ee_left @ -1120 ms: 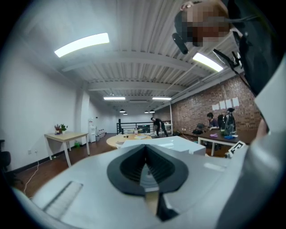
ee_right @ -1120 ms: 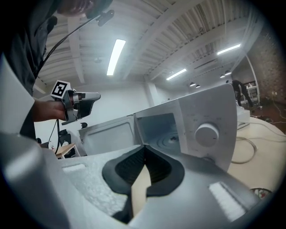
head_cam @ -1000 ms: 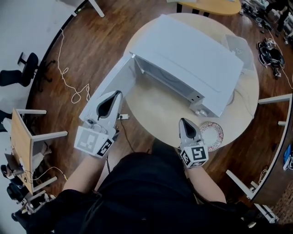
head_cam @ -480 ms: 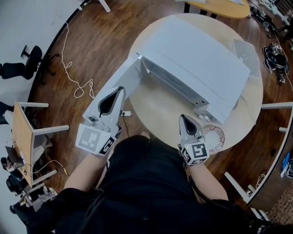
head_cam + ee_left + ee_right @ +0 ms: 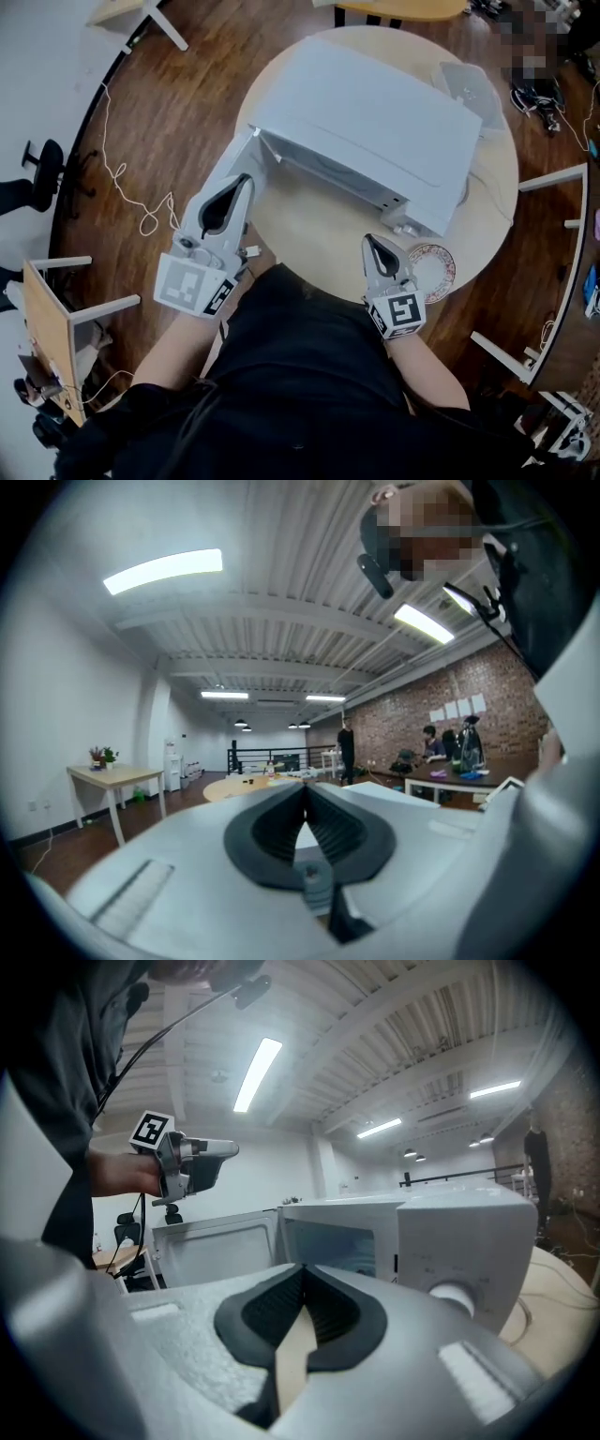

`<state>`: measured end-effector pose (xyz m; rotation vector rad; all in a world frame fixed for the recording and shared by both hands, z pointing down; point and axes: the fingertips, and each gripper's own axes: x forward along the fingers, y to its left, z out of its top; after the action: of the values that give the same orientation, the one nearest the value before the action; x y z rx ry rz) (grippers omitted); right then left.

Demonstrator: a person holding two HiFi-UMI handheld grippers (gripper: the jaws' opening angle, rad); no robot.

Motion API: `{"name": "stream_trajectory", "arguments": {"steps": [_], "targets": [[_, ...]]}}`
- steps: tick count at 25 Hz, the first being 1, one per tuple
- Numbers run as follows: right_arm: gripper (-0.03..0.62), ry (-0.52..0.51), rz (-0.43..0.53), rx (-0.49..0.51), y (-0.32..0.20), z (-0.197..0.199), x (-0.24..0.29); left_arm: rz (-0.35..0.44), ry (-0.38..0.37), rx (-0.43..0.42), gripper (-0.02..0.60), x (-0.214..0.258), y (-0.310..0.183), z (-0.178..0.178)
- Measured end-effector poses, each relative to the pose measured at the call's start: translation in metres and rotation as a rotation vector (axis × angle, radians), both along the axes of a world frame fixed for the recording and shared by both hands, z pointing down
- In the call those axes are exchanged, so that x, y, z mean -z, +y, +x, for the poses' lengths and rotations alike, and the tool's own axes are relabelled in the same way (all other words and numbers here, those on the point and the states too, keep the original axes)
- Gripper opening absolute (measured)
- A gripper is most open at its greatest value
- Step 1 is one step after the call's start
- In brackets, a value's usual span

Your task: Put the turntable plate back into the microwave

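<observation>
With the microwave [image 5: 375,122] door [image 5: 232,161] swung wide to free the cavity, the turntable plate [image 5: 434,272] waits on the bench [image 5: 319,234] just beside the right tool [image 5: 370,244], which, like the left tool [image 5: 242,187], is closed and empty.

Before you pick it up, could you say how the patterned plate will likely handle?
The plate looks rigid, probably glass or ceramic: likely breakable and slippery. It lies flat near the table edge, so a push might slide it off.
</observation>
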<state>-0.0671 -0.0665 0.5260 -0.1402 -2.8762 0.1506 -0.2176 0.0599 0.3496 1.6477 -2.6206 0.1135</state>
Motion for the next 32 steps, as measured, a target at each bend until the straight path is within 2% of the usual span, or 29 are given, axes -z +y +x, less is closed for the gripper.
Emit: {"name": "stream_trajectory", "arguments": {"steps": [8, 13, 16, 21, 24, 32], "targets": [[0.000, -0.044, 0.063, -0.172, -0.013, -0.007, 0.021, 0.072, -0.010, -0.170, 0.008, 0.009, -0.028, -0.016], [0.000, -0.032, 0.081, -0.258, -0.005, -0.006, 0.024, 0.088, 0.018, -0.254, 0.008, 0.001, -0.035, -0.020], [0.000, -0.047, 0.112, -0.306, -0.002, -0.003, 0.035, 0.090, 0.040, -0.338, 0.008, -0.005, -0.046, -0.011], [0.000, -0.048, 0.155, -0.481, -0.021, 0.021, 0.044, 0.146, 0.034, -0.463, 0.008, 0.002, -0.066, -0.004], [0.000, -0.042, 0.173, -0.575, -0.025, 0.038, 0.044, 0.152, 0.057, -0.540, 0.008, -0.002, -0.074, 0.000], [0.000, -0.043, 0.161, -0.723, -0.033, 0.064, 0.044, 0.151, 0.080, -0.620, 0.008, -0.025, -0.084, 0.001]]}}
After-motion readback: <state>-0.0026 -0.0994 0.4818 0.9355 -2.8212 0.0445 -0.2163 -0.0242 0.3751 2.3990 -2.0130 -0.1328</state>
